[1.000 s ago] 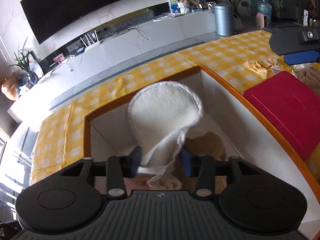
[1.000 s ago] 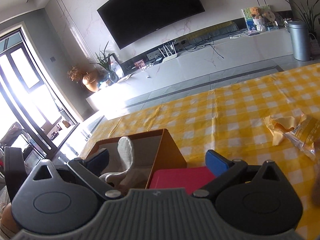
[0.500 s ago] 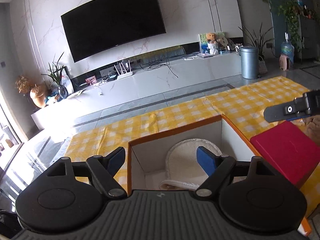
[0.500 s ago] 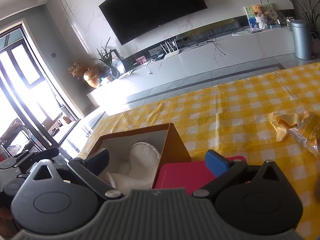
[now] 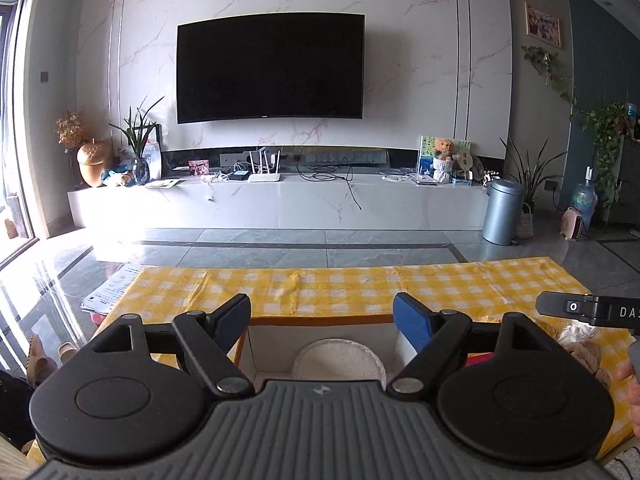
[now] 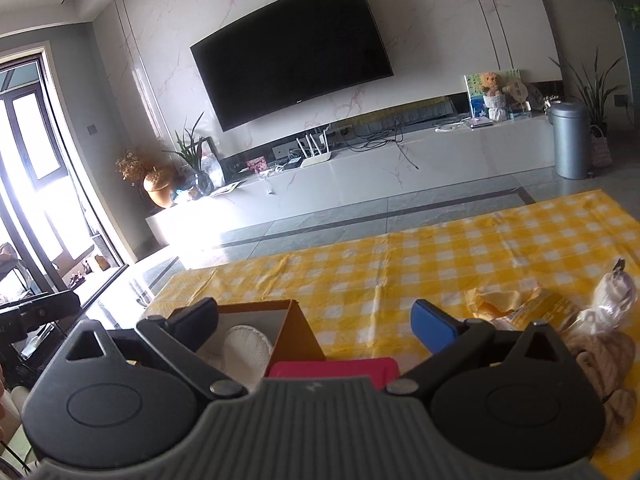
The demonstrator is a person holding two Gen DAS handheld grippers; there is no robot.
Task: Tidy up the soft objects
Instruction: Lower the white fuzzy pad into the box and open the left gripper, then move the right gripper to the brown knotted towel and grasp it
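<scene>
Pad [image 5: 338, 358] lies in box [image 5: 256, 354], released. Left gripper [image 5: 322, 316] above it, jaws wide apart, empty. Right gripper [image 6: 314, 322] also agape, empty. Next: right reaches plush [image 6: 600, 354] at near right, clamps gently.

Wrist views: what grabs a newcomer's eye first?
The big black TV on the marble wall dominates both views. Nearer, the yellow checked tablecloth carries an orange-edged box with a white round pad inside, under the open, empty left gripper. Beige plush things lie at the right.
</scene>
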